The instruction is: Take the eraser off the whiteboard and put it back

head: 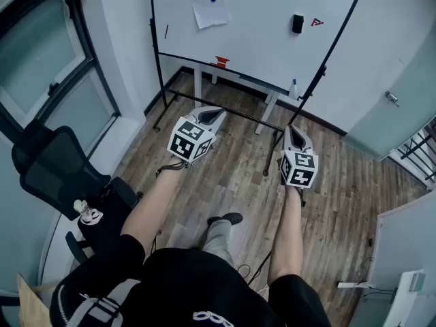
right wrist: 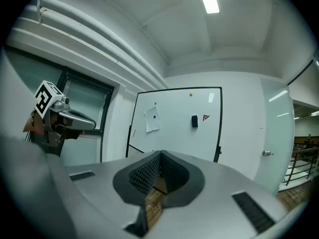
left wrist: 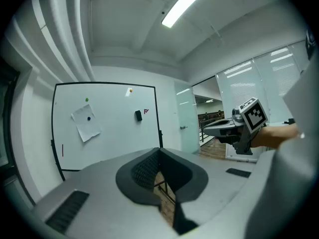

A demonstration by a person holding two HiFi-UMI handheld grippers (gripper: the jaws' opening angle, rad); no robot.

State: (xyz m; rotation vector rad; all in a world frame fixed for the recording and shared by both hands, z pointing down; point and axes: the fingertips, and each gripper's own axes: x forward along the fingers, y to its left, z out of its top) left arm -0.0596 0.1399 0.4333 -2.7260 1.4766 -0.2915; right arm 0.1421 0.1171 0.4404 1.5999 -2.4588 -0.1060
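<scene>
Head view: the whiteboard (head: 259, 46) stands on its frame across the wooden floor, well apart from both grippers. The eraser (head: 298, 23), a small dark block, sits on the board's upper right part, just beside a red mark (head: 317, 22), with its long axis upright on the board face. The right gripper (head: 294, 133) lies almost directly in line below it. The left gripper (head: 210, 114) is off to the left, so the right is judged the better placed of the two. Left gripper view: the jaws meet at their tips, closed on nothing. The eraser (left wrist: 138, 115) shows above and slightly left of the jaw line, upright and far off. Right gripper view: the jaws are likewise pressed together and empty. The eraser (right wrist: 194, 121) shows above and a little right of the jaw line, again standing on end. Assessment: the eraser remains on the board, and either gripper would have to go forward, rise and part its jaws across the eraser's narrow width.
</scene>
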